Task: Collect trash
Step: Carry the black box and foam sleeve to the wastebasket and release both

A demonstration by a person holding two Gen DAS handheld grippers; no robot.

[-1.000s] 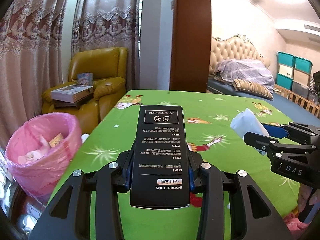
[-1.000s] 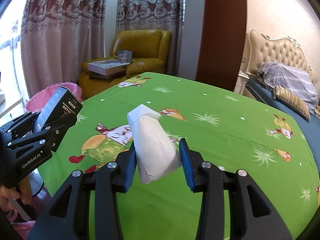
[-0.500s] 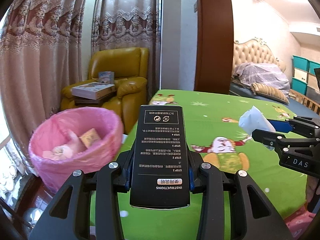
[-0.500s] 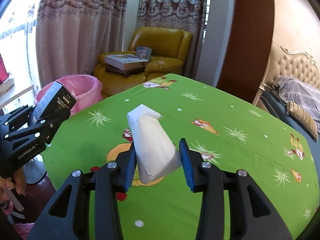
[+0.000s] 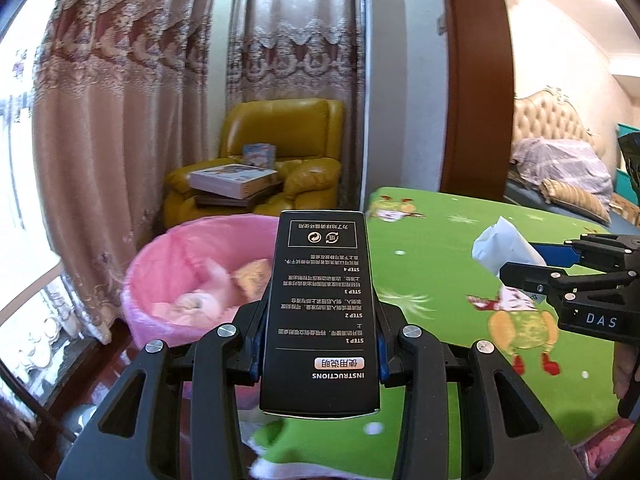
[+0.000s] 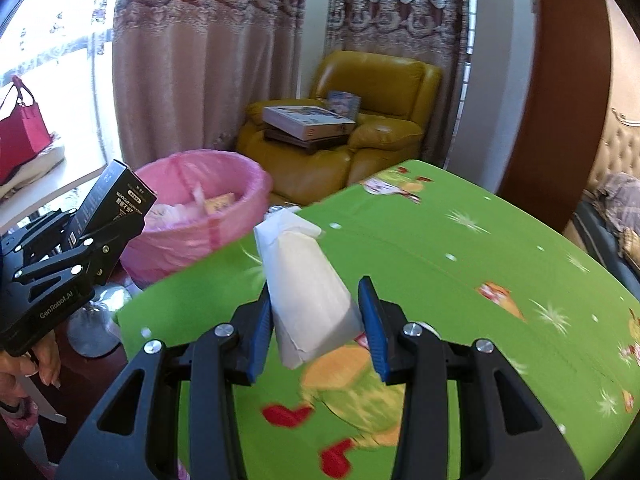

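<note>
The trash job looks about halfway done, going by how things lie. The pink trash bin [image 5: 192,280] beside the green worktop [image 5: 460,264] already has some scraps in it: a small yellow packet and some pale crumpled bits, too blurry to count well. Two more pieces of trash are picked up but not yet dropped in. The left hand-held gripper [image 5: 318,344] is clamped on a black box [image 5: 320,312] with white printing on it, and the box pokes forward so its far end is in front of the bin's rim in the left view. The right hand-held gripper [image 6: 316,320] is clamped on a white folded paper packet [image 6: 308,280], which is up in the air over the green worktop, near the edge closest to the bin. In the right view, the black box sits just in front of the bin, but I cannot tell if it is right above the opening. What is left, I think, is to bring both pieces over the bin and let them go. Counting things: one bin, one black box, one white packet, two grippers. No other loose trash shows on the part of the worktop we can see. A yellow armchair [image 6: 360,120] behind the bin holds a flat white box [image 6: 308,120] and a small blue box, which do not look like trash.
</note>
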